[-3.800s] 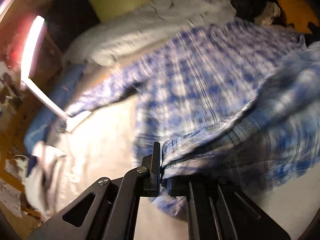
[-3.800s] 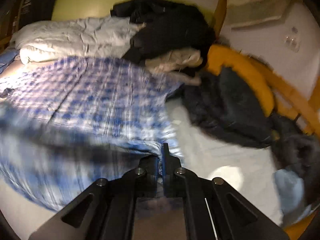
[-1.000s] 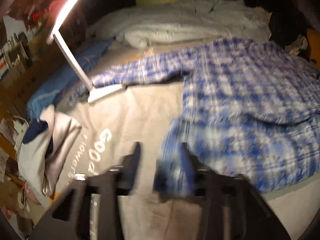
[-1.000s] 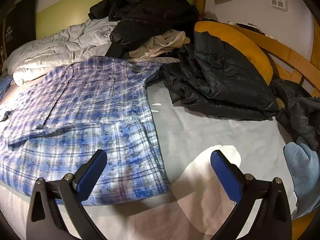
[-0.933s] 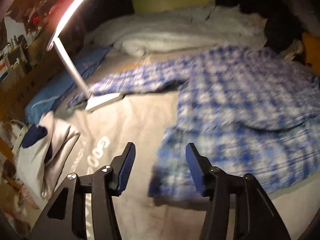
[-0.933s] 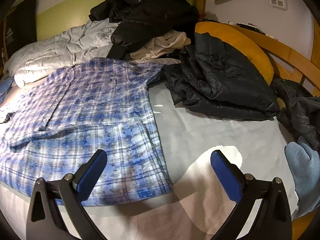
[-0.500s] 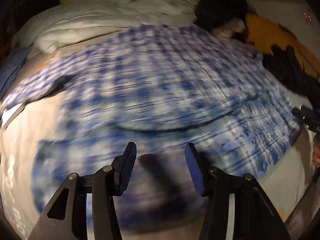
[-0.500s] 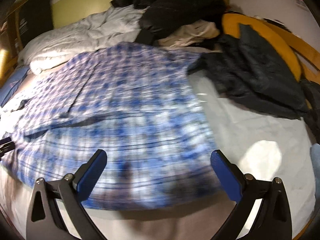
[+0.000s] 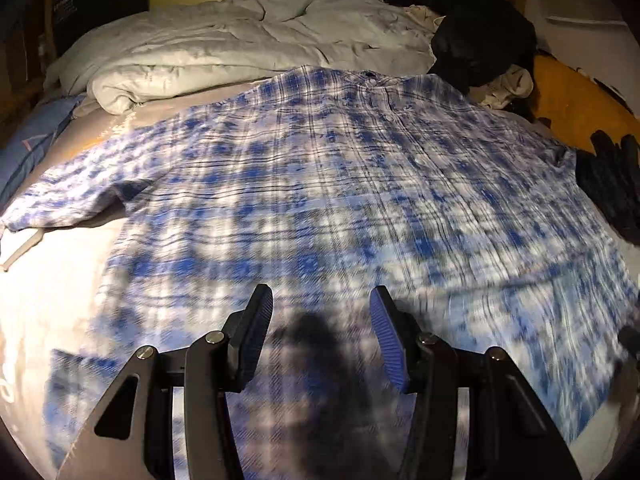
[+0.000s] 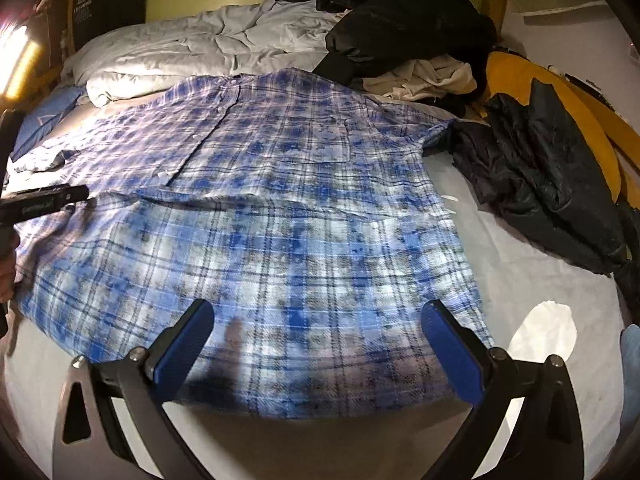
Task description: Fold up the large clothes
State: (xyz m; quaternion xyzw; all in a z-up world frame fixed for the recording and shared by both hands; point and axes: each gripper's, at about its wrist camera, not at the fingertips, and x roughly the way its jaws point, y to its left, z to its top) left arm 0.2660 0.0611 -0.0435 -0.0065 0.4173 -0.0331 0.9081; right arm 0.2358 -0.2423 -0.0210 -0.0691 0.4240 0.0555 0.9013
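Observation:
A large blue-and-white plaid shirt (image 9: pixel 340 184) lies spread on the bed, collar at the far end. Its lower part is folded up over the body, and the fold edge runs across the shirt (image 10: pixel 280 220) at mid-height. My left gripper (image 9: pixel 320 316) hovers over the near part of the shirt, open, with nothing between its blue pads. My right gripper (image 10: pixel 320 344) stands wide open above the shirt's near edge, also empty. In the right wrist view one black finger of the left gripper (image 10: pixel 44 204) reaches in from the left edge over the shirt.
A crumpled grey duvet (image 9: pixel 240 52) lies beyond the collar. Black jackets (image 10: pixel 400 12) and a beige garment (image 10: pixel 432 76) are piled at the back right. A dark puffer jacket (image 10: pixel 540 184) lies on the right by an orange cushion (image 10: pixel 568 112). A blue pillow (image 9: pixel 28 148) lies far left.
Both grippers, earlier shut on the shirt's hem, now stand open and the hem lies folded on the shirt. The left view swung right from the lamp side; the right view swung left.

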